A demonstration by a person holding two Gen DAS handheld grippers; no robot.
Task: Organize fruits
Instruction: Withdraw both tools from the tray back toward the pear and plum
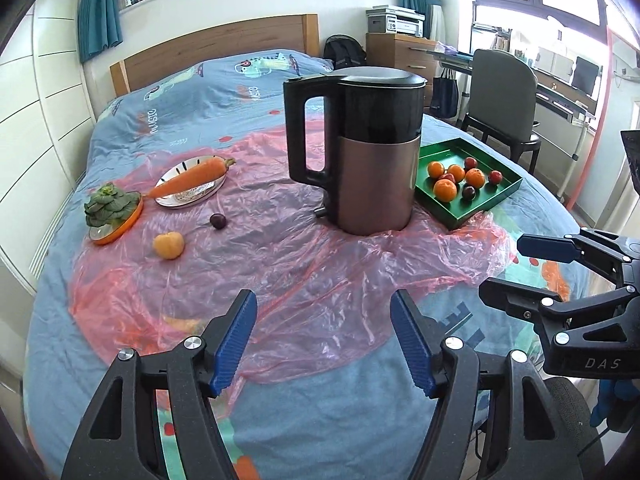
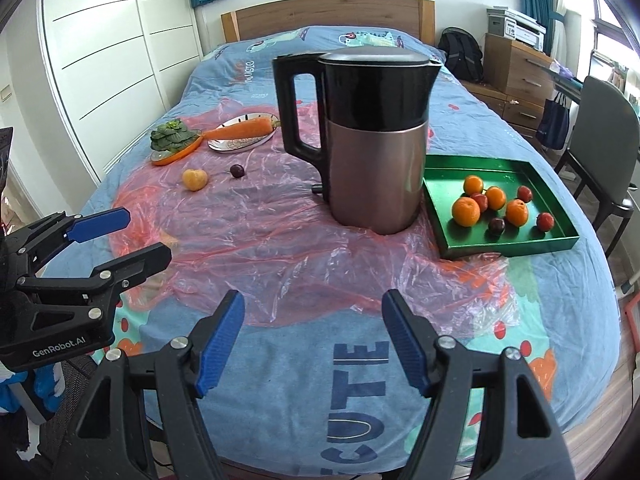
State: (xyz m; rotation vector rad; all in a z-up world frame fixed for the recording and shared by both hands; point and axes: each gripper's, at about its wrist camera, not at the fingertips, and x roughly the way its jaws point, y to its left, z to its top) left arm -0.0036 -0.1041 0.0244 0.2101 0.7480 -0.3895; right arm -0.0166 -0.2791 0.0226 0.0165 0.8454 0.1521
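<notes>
Left wrist view: left gripper [image 1: 324,340], jaws apart, nothing between them, above a blue bedspread [image 1: 320,420]. Pink plastic sheet [image 1: 280,272] carries a kettle [image 1: 360,152], a loose yellow-orange fruit [image 1: 169,245] and a dark plum [image 1: 218,221]. Carrot [image 1: 192,178] lies on a silver plate [image 1: 188,196]; leafy greens [image 1: 110,206] sit beside it. Green tray [image 1: 476,212], right of the kettle, holds oranges and plums.

Right wrist view: right gripper [image 2: 314,340], jaws apart and empty, facing the same kettle and tray.
</notes>
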